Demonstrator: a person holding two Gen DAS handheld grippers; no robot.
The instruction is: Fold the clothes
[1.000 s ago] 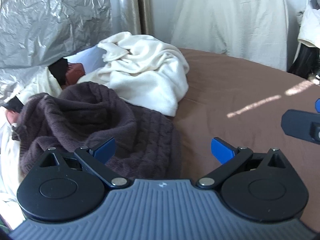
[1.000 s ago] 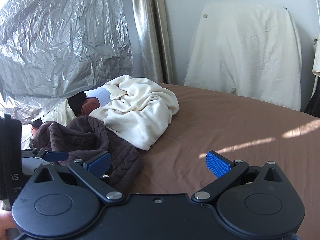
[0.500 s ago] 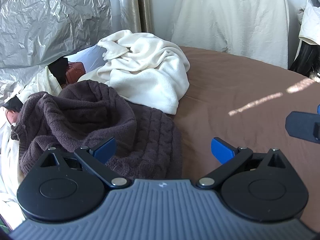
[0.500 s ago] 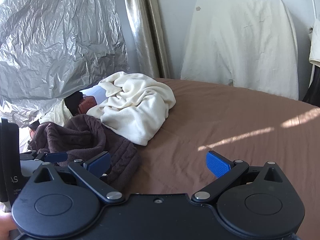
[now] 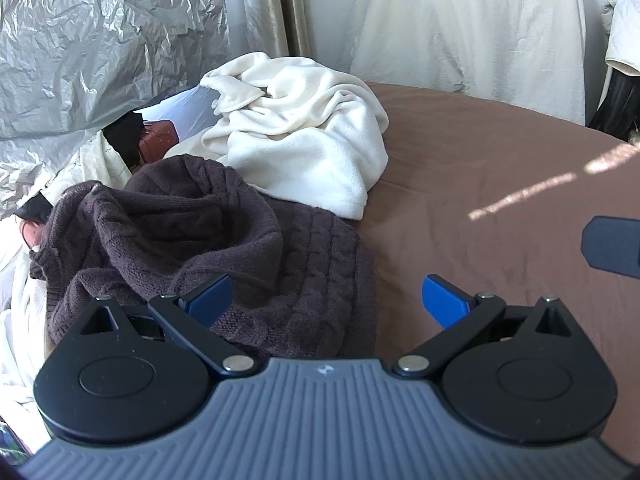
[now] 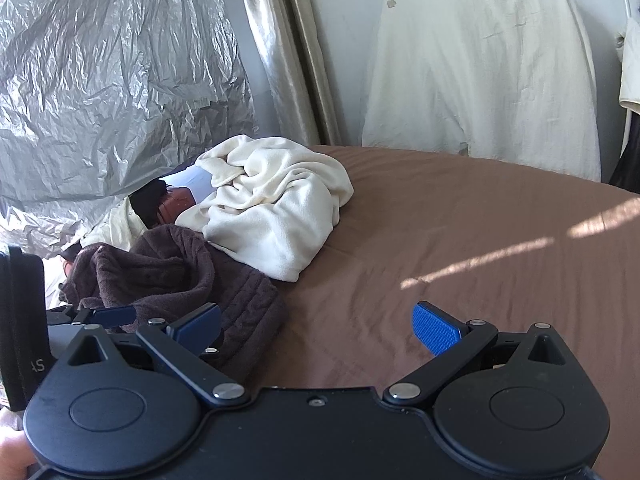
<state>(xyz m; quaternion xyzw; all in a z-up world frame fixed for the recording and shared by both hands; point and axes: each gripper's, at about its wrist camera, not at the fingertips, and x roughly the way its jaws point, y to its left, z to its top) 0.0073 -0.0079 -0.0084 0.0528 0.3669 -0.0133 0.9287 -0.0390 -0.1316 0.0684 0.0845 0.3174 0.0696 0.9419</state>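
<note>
**Pre-grasp: nothing picked yet**

Brown sweater (image 5: 208, 240) lies bunched at 10 o'clock in the left view, on the bed (image 5: 480, 184), its near hem just ahead of the left gripper (image 5: 326, 300). Cream fleece (image 5: 304, 136) is heaped behind it at 12, overlapping its far edge. Foil sheet (image 5: 100, 40) hangs at 11.

Left jaws spread, empty, straddling the sweater's right edge. Right gripper (image 6: 316, 326) jaws spread too, empty, over bare bed, sweater at its 9.

Judgement: still the approach step. Next move: pinch the sweater hem, drag it onto the open bed at 2 o'clock and flatten. It's a thick knit, so bite deep.
</note>
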